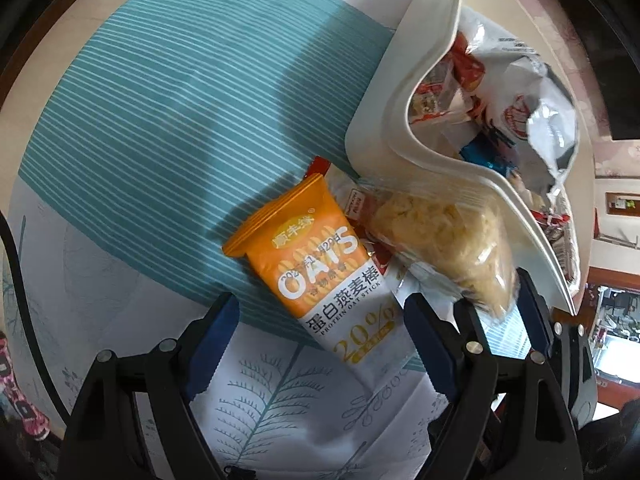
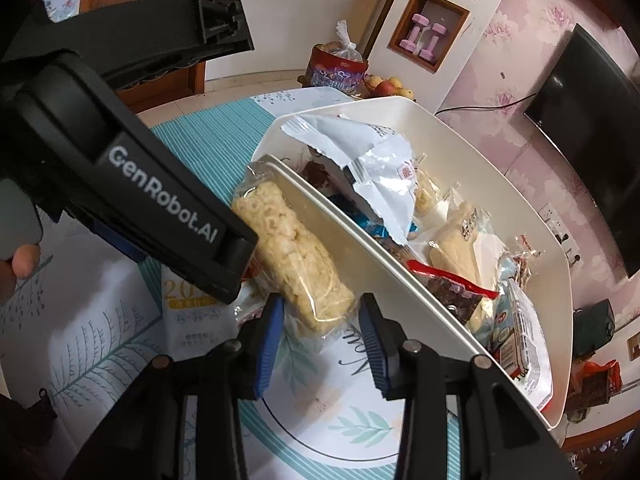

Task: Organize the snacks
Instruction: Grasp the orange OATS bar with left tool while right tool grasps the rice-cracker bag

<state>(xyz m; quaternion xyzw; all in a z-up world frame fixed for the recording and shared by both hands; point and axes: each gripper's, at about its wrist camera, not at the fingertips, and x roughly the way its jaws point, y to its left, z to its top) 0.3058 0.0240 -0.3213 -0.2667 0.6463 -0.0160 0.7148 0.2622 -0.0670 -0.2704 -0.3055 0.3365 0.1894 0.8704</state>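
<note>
The right gripper (image 2: 322,320) has its jaws apart around the end of a clear-wrapped puffed rice bar (image 2: 292,256), which lies against the white bin's (image 2: 360,236) outer wall. The left gripper (image 1: 316,336), jaws apart, straddles the orange oat stick packet (image 1: 316,268) on the tablecloth (image 1: 160,120).

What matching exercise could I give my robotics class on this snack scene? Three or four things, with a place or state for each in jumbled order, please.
Things:
1. oat bar
2. puffed rice bar
3. torn silver wrapper
4. tub

Places or states:
A. inside the tub, on top of other snacks
B. on the tablecloth, between the open left fingers
C. white, holding many snacks
D. outside the tub, beside its wall, ahead of the open right fingers

Pairs: 1-B, 2-D, 3-A, 4-C
</note>
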